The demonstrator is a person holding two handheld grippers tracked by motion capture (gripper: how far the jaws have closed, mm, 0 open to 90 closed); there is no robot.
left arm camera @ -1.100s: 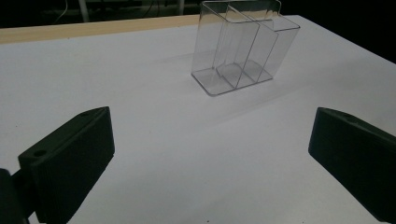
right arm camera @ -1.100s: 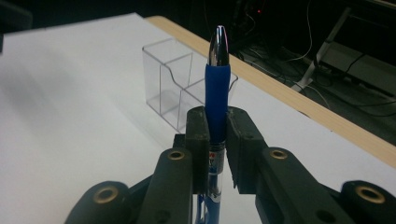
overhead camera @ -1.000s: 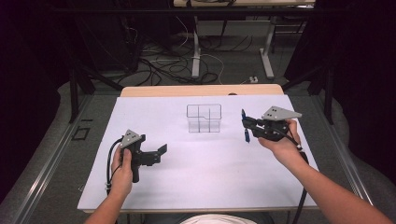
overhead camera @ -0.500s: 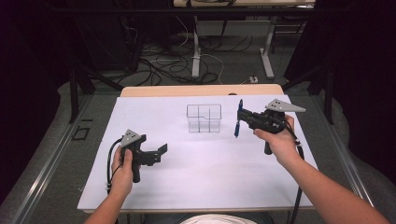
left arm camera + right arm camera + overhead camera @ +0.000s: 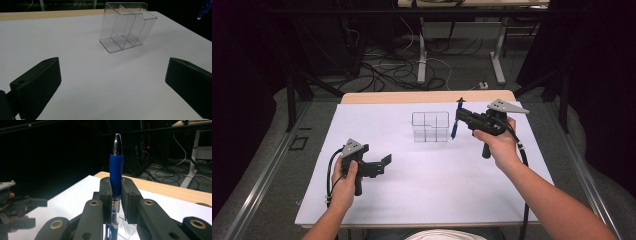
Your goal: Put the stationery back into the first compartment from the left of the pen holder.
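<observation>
A dark room with cables on the floor is seen behind a table (image 5: 512,200) covered in smooth white sheet, its wooden edge showing at the far side. A clear plastic holder (image 5: 430,127), box-shaped with thin upright dividers, is stood near the middle. The right gripper (image 5: 458,120) is held above the table just beside the holder, and its black ribbed jaws are clamped on a pen (image 5: 115,170). The pen is slim and cylindrical, with a blue rubbery grip, a shiny metal tip and a clear barrel. Its long axis is set nearly upright, crosswise to the jaws, with the metal tip pointed up and the barrel hung below them. The left gripper (image 5: 381,164) is held low, well apart from the holder, its blocky matt jaws spread wide with nothing between them.
</observation>
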